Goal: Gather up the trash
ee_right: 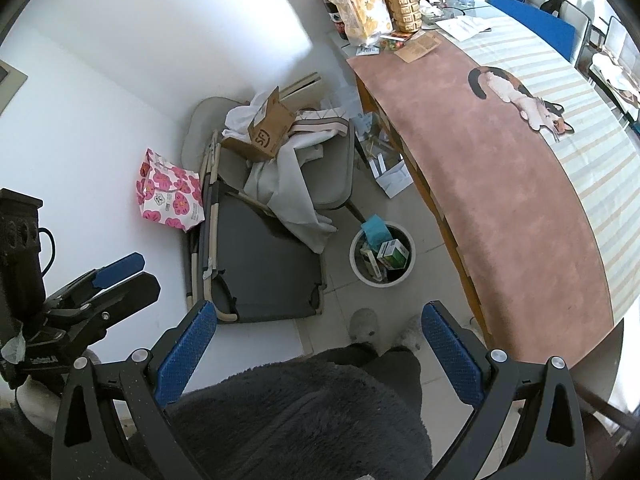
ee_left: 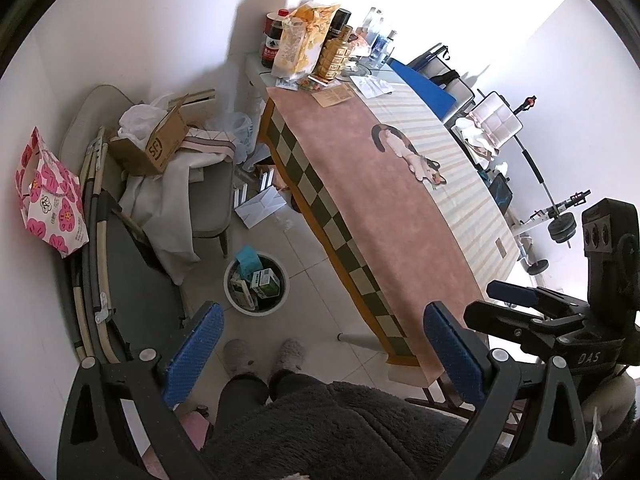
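A white round trash bin stands on the tiled floor beside the table. It holds several small boxes, green-white ones and a teal one. My left gripper is open and empty, held above the person's legs. My right gripper is open and empty too; it also shows in the left wrist view. The left gripper shows at the left of the right wrist view.
A long table with a pink cat-print cloth carries snack bags and bottles at its far end. A chair with a cardboard box and cloths, a folded cot and a pink flowered bag stand by the wall.
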Available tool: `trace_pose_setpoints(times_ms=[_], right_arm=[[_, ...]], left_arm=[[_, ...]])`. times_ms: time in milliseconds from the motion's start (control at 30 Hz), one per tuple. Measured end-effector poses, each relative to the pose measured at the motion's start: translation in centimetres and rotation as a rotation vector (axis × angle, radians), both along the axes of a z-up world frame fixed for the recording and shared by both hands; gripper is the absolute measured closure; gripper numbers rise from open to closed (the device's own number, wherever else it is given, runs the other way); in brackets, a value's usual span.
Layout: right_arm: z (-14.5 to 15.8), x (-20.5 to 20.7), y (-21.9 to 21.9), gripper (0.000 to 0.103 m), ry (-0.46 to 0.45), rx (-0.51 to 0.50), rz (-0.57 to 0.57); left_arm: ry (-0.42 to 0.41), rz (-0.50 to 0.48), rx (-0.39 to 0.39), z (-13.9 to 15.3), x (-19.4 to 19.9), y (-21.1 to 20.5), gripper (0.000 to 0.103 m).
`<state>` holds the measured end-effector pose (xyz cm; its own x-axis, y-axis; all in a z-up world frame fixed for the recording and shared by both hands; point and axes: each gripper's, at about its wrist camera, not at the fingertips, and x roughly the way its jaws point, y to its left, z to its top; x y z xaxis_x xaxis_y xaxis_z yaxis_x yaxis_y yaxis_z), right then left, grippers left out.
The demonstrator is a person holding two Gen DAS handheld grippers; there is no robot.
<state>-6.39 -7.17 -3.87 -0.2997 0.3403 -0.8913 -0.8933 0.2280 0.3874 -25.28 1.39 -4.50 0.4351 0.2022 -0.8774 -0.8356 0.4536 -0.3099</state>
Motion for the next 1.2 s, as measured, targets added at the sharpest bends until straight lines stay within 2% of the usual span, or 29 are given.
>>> trace_pose_setpoints(times_ms=[1200], right_arm=[[0.49, 0.02, 0.40, 0.000, 0.002, 0.009, -0.026]], left_arm=[[-0.006, -0.003, 0.003, 0.48, 0.62, 0.18, 0.001]])
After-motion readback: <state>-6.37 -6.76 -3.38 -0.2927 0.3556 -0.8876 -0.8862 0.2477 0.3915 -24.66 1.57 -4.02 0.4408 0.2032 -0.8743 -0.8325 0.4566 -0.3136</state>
